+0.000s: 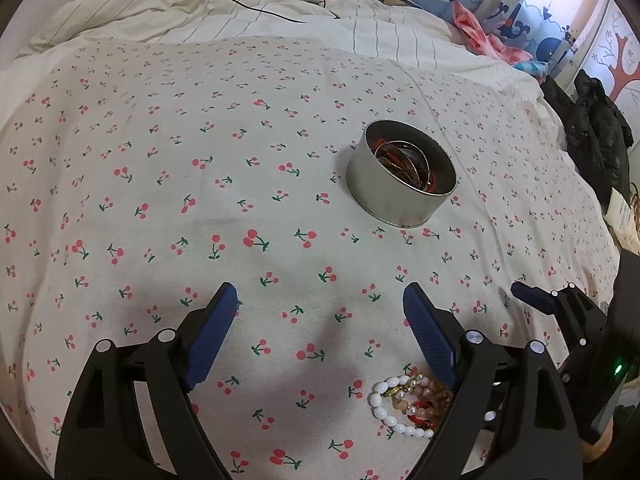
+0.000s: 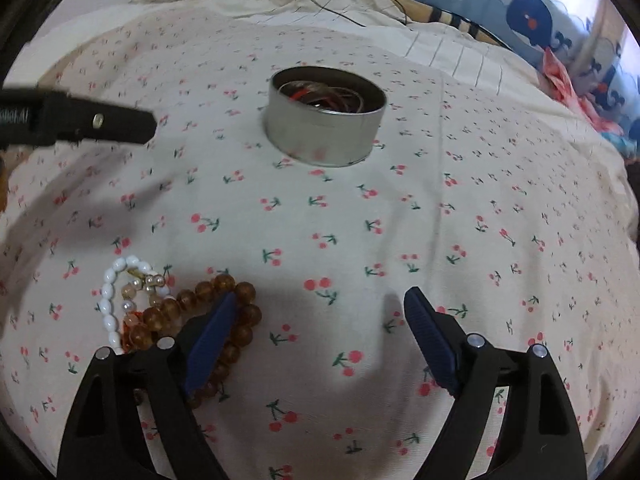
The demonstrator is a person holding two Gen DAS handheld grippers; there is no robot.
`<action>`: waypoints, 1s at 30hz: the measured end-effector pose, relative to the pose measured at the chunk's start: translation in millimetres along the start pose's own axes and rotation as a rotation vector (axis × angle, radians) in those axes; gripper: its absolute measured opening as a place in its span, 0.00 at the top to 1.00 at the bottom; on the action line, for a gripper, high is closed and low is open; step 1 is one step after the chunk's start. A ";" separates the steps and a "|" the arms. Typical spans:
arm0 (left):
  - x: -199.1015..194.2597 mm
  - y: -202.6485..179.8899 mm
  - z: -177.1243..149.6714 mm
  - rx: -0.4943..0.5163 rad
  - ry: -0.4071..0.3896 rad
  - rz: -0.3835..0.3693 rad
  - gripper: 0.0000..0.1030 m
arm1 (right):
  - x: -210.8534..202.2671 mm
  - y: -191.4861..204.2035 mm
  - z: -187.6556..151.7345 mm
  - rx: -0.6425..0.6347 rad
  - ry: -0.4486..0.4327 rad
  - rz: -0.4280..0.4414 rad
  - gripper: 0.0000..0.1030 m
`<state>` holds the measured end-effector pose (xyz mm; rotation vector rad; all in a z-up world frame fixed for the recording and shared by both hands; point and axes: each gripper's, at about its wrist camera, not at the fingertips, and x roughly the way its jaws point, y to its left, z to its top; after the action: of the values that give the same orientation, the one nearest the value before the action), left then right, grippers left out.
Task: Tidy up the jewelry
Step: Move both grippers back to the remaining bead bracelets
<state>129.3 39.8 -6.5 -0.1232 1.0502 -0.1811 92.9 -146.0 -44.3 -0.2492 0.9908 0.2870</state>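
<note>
With some bangles already in the round tin (image 2: pixel 326 120), both the left gripper (image 1: pixel 320 336) and right gripper (image 2: pixel 320 340) hang wide open and empty, so next 1 must close on the bracelet pile (image 2: pixel 176 312) near the sheet's front.

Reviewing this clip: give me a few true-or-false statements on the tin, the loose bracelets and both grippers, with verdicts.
1. The round tin already holds bangles. True.
2. The tin has its lid on. False: it stands open.
3. The white bead bracelet lies inside the tin. False: it lies on the cherry-print sheet, beside the amber bead bracelet.
4. The right gripper is open and empty. True.
5. The left gripper grips a bracelet. False: its jaws are open, empty.
</note>
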 end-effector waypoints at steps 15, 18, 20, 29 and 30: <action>3.2 -5.8 -1.1 0.036 0.026 -0.005 0.20 | -5.7 -35.0 2.1 0.080 0.046 0.095 0.20; 6.9 -18.4 -5.2 0.081 0.045 -0.072 0.20 | -3.3 -30.7 0.3 0.007 0.073 0.014 0.20; 9.0 -31.2 -8.6 0.134 0.051 -0.100 0.20 | -5.4 -32.1 -2.2 -0.013 0.072 -0.027 0.20; 27.4 -100.4 -37.9 0.391 0.079 -0.086 0.61 | -30.6 -81.8 2.4 0.201 -0.030 -0.001 0.18; 31.1 -103.3 -41.2 0.407 0.088 -0.068 0.65 | -33.8 -81.9 2.6 0.207 -0.038 0.004 0.18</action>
<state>99.3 -68.2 -33.9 0.2188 1.0777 -0.4605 106.0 -225.8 -8.1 -0.0531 0.9757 0.1898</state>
